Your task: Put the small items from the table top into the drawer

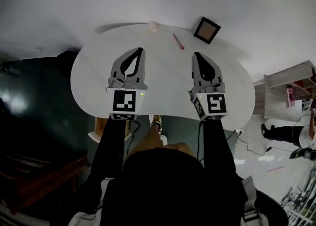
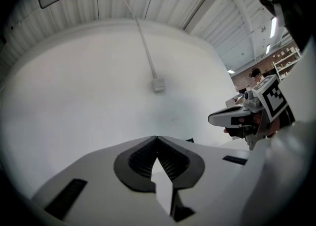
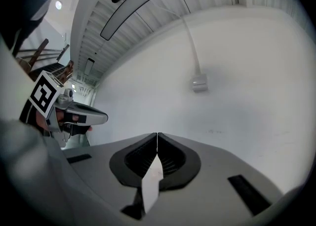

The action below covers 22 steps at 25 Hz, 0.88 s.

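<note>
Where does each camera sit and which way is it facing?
Head view: on the person's head, facing steeply down at the white table; left gripper, right gripper and black sleeves show.
Left gripper view: on the left gripper, facing along its shut jaws at a white wall; right gripper at right.
Right gripper view: on the right gripper, facing along its shut jaws at that wall; left gripper at left.
Shared: both gripper views show the wall box and cable.

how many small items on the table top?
3: pale small object at far edge; pink stick just right of it; dark-framed square farthest right. Others may be hidden.
</note>
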Each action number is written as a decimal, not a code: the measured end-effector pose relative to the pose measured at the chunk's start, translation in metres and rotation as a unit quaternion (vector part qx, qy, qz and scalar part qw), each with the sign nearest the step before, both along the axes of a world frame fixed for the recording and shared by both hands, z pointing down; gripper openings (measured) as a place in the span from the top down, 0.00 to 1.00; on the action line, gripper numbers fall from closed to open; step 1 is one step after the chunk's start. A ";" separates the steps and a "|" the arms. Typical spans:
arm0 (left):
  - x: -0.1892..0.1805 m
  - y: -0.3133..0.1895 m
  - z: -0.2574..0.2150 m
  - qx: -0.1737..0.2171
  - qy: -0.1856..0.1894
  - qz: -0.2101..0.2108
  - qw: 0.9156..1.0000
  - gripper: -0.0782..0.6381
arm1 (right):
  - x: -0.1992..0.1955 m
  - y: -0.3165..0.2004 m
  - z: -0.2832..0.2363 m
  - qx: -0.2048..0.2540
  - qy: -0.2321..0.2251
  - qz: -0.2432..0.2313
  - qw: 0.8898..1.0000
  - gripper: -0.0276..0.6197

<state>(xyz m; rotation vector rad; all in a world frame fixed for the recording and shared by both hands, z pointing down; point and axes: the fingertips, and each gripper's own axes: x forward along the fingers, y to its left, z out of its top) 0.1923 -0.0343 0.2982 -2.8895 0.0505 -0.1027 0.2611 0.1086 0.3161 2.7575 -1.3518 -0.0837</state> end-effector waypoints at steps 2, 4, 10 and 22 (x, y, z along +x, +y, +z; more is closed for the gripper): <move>0.019 -0.011 0.003 -0.001 -0.003 -0.002 1.000 0.87 | 0.017 -0.011 -0.001 0.000 0.000 0.000 1.000 0.91; 0.036 -0.022 0.006 -0.002 -0.005 -0.002 1.000 0.87 | 0.034 -0.022 -0.001 0.001 -0.001 0.001 1.000 0.91; 0.080 -0.055 0.020 0.002 -0.026 -0.007 1.000 0.87 | 0.073 -0.056 0.005 -0.004 -0.011 0.001 1.000 0.91; 0.122 -0.075 0.035 0.008 -0.038 0.007 0.999 0.87 | 0.106 -0.084 0.020 -0.008 -0.019 -0.002 1.000 0.91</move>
